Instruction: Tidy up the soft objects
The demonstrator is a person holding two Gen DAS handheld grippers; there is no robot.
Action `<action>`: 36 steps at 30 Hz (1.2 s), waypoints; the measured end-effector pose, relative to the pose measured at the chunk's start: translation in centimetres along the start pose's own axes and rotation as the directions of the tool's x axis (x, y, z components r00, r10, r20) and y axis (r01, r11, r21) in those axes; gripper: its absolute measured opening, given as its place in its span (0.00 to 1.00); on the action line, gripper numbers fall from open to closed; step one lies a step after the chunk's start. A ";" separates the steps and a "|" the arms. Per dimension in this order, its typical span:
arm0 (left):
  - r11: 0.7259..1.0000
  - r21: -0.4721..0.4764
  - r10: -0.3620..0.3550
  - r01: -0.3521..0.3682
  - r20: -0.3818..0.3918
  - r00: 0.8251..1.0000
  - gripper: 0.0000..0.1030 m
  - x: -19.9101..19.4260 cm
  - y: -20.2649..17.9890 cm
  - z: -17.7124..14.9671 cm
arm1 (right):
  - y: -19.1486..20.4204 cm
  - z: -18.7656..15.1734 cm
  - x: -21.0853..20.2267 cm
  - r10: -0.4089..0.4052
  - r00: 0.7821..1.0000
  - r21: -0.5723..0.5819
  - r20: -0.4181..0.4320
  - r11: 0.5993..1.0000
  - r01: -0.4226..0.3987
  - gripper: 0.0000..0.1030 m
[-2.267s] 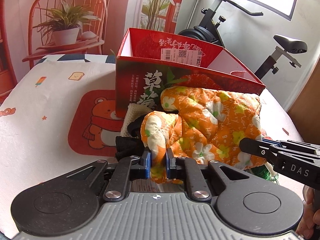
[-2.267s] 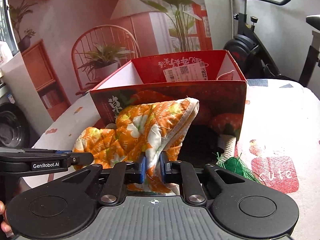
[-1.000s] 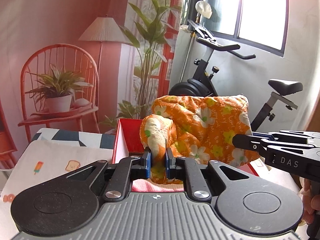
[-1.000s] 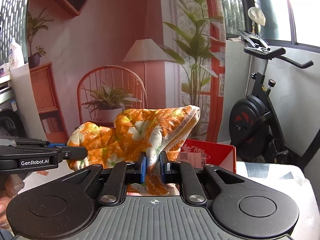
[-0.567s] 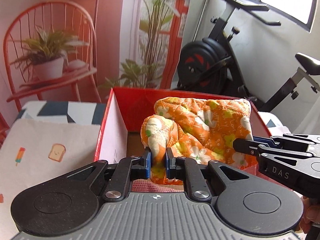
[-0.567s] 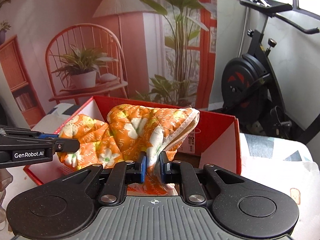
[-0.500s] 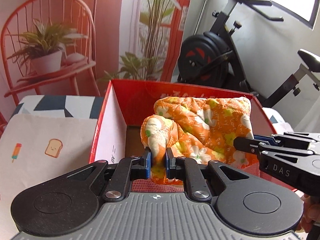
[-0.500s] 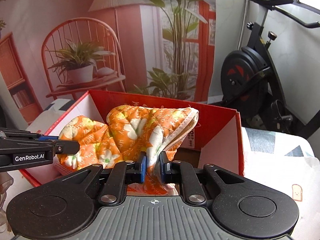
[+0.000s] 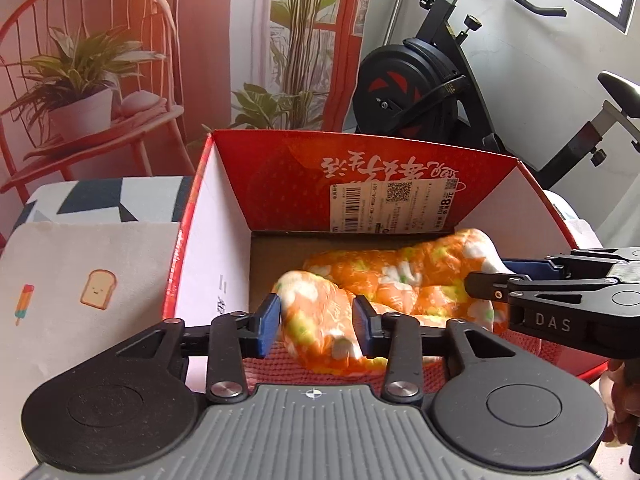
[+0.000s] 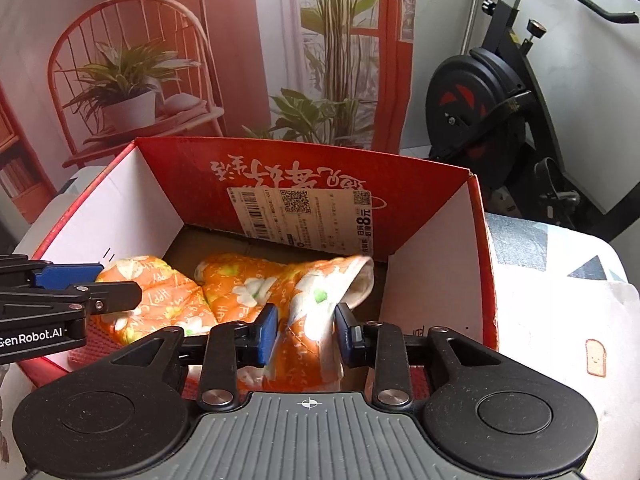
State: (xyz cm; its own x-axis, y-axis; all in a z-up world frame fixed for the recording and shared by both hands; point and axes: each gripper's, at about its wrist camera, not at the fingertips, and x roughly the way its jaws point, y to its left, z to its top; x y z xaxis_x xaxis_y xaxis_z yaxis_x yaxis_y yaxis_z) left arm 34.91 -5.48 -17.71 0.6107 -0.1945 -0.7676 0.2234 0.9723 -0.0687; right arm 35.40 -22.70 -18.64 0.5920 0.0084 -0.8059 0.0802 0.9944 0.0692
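Half a second ago both hand-held grippers pinched the orange quilted cloth; now my left hand-held gripper and right hand-held gripper gape, and it lies in the red box. Withdrawing carelessly could snag it, I reckon.

Quilted orange cloth, soft and matt, lay mid-frame in the glossy red cardboard box with plain white inner walls. Lower down, matt black plastic fingers carried blue pads and shiny metal screws.

L claw: blk arms, blue pads, silver screws | R claw: same, grey ribbed base
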 end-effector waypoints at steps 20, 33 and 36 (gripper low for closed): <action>0.999 0.037 -0.012 0.009 0.083 0.996 0.51 -8.9 0.2 -3.5 | 1.7 -2.6 -10.3 0.000 0.985 -0.067 0.175 0.998 0.012 0.57; 0.998 0.051 -0.045 0.042 0.061 0.997 0.51 -11.7 1.3 -8.8 | 2.0 -9.4 -14.2 0.044 0.972 -0.060 0.230 0.998 -0.031 0.57; 0.998 0.032 -0.057 0.055 0.046 0.997 0.51 -11.2 1.8 -9.9 | 1.3 -10.7 -14.7 0.060 0.967 -0.044 0.247 0.998 -0.050 0.57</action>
State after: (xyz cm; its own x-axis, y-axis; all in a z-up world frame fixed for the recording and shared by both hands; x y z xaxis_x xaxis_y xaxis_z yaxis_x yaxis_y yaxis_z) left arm 20.96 -0.27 -15.61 0.6312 -0.2550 -0.7325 0.2812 0.9554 -0.0903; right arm 18.28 -20.37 -13.02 0.7752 0.0416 -0.6304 0.0148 0.9964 0.0839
